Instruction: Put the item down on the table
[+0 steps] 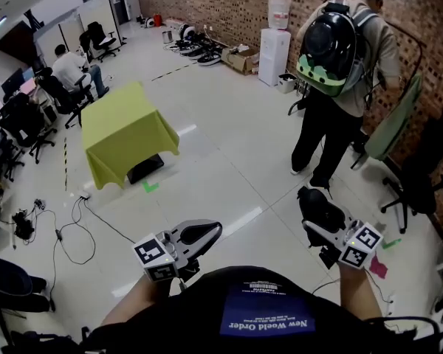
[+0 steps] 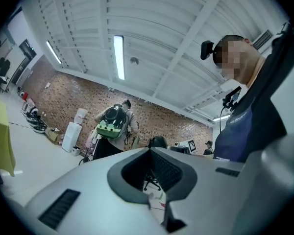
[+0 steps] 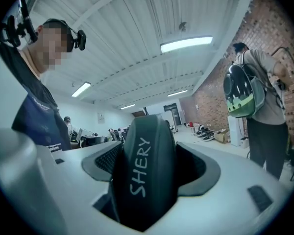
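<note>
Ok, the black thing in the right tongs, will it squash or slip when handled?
The black thing probably holds its shape: it bulges rounded between the right tongs, undented. Its smooth curved back may slip. On the draped table it might rock.

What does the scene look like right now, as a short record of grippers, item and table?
left gripper: shut, nothing in it
right gripper: shut on the black item
black item: printed SHERY, not on the table
table: draped in yellow-green, ahead left, apart from both grippers
bystander: standing near brick wall, backpack on
</note>
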Demonstrator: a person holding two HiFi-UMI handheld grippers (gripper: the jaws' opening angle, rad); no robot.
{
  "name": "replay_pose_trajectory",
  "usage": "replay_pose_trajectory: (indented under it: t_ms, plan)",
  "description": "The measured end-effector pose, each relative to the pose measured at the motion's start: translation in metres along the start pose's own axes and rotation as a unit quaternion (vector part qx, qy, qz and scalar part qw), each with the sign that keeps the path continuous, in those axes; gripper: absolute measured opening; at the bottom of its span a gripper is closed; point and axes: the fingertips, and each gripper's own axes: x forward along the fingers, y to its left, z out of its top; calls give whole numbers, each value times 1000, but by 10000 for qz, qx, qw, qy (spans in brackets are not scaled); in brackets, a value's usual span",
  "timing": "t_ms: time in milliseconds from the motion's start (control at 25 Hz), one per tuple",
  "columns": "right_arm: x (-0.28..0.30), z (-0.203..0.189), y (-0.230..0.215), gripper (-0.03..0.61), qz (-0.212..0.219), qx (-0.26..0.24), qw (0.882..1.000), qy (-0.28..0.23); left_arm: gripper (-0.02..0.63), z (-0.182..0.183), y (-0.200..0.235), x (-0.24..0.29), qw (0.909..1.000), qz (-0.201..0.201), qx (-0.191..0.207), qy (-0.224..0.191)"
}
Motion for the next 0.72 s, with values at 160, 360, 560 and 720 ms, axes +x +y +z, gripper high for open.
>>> replay_pose_trajectory:
  t_ms: [160, 360, 560, 720]
  plan:
    - [62, 15, -16, 337, -159, -16, 9998, -86, 5, 27, 63, -17, 9998, -150, 54, 92]
    - [122, 24, -61, 337, -282, 101, 9995, -62, 5, 53, 139, -12, 10000, -35, 75, -20]
    - [180, 31, -113, 336, -181, 137, 9997, 12, 5, 68, 204, 1, 9999, 143, 57, 35]
    - [223, 41, -181, 337, 65, 123, 9999, 12, 5, 80, 259, 40, 9992, 370, 128, 24]
